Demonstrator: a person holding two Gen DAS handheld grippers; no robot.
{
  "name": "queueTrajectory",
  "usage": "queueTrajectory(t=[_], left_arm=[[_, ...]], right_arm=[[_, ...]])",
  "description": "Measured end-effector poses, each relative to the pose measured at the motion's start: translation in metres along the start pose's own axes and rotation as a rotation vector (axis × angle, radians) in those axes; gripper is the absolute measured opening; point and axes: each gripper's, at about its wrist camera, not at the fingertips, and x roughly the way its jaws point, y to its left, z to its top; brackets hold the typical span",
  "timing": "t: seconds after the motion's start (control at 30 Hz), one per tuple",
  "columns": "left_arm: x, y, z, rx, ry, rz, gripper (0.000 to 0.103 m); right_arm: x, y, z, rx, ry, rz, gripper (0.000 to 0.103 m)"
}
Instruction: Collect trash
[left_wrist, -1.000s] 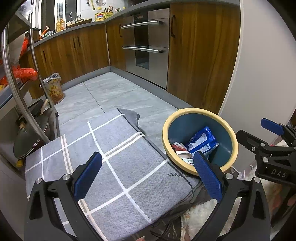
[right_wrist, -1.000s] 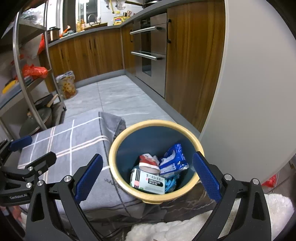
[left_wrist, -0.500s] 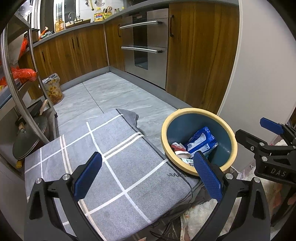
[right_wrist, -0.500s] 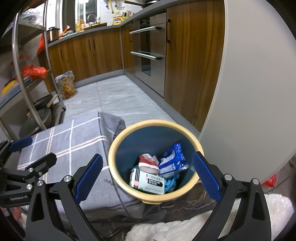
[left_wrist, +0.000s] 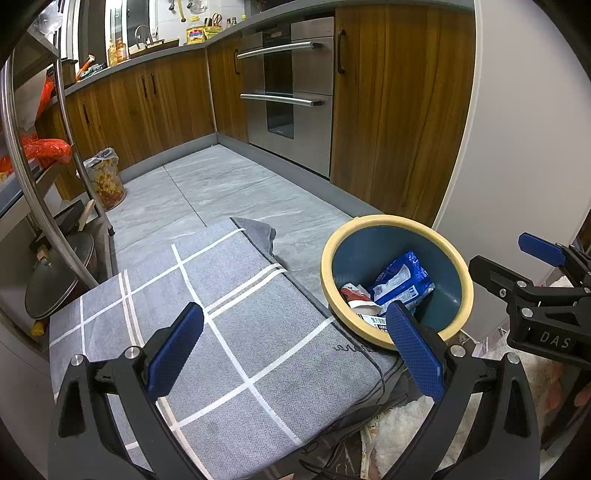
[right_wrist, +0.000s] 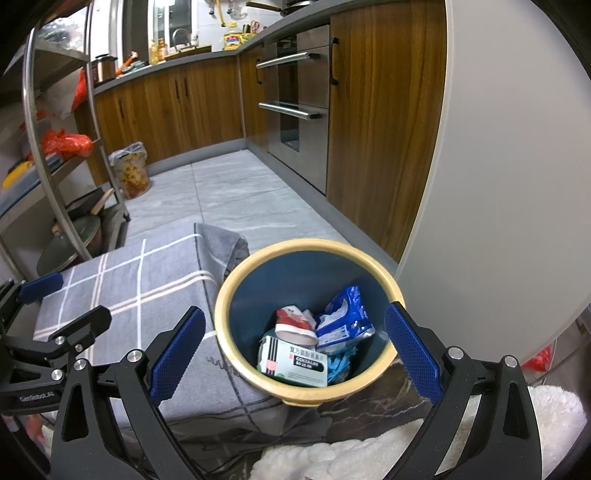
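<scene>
Risk lies in the bin (right_wrist: 308, 254) perched at the cloth's (left_wrist: 229, 332) edge: either wide-open, empty gripper (left_wrist: 295, 350) (right_wrist: 295, 350) could tip it.

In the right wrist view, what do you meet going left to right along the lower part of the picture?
Left tool → grey checked cloth → yellow-rimmed blue bin holding a white medicine box and a blue packet → white fluffy fabric.
</scene>
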Motion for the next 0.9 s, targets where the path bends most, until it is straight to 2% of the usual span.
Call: queueTrajectory(t=[0.9], left_arm=[[0.0030, -0.0015, -0.0013, 0.009, 0.009, -0.010, 0.097]], right_arm=[[0.0016, -0.0046, -0.0011, 0.005, 0.004, -0.002, 0.097]])
